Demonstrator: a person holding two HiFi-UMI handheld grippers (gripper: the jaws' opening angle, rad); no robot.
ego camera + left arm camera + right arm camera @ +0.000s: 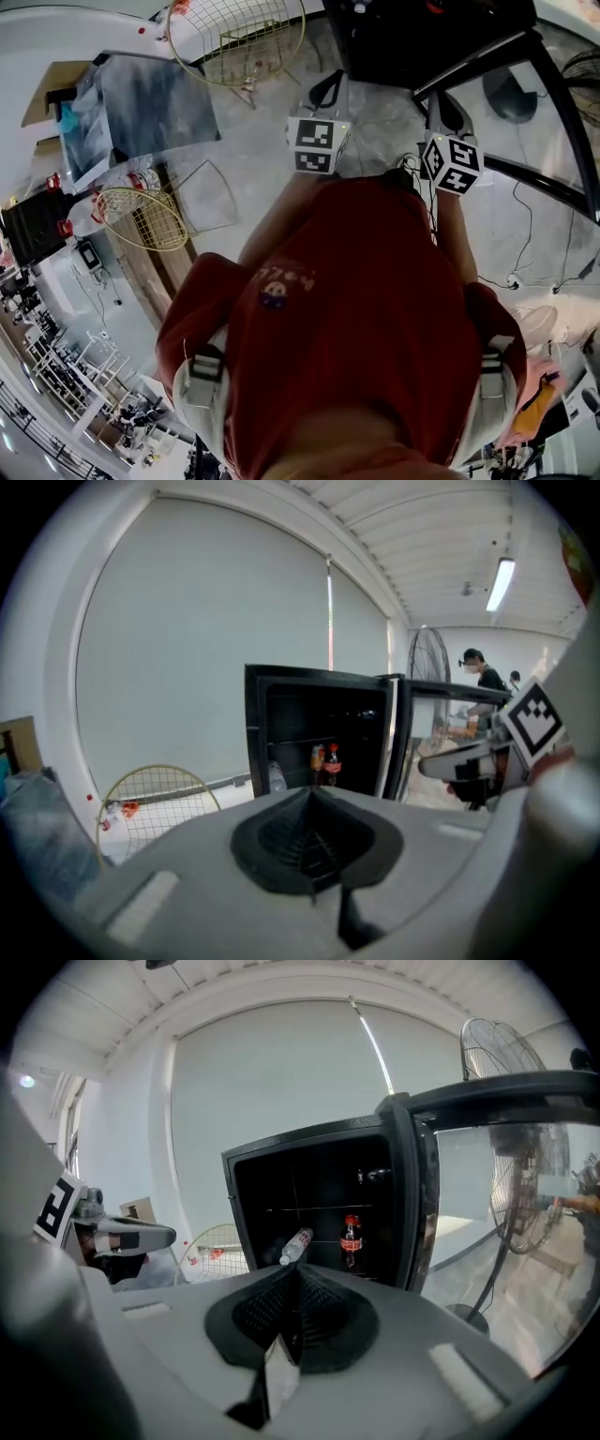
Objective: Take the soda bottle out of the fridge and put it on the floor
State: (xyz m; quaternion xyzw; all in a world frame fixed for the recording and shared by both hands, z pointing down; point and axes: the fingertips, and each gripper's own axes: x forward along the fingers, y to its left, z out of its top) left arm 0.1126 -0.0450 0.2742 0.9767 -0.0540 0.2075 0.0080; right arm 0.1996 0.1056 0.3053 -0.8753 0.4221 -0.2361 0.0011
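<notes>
The soda bottle (351, 1241) stood upright on a shelf inside the open black fridge (281, 1185), with a clear bottle (296, 1246) leaning just to its left. The left gripper (312, 794) and right gripper (296, 1274) were both apart from the fridge, each with its 2 jaws pressed together on nothing. A racket (159, 808) sat left of the fridge
</notes>
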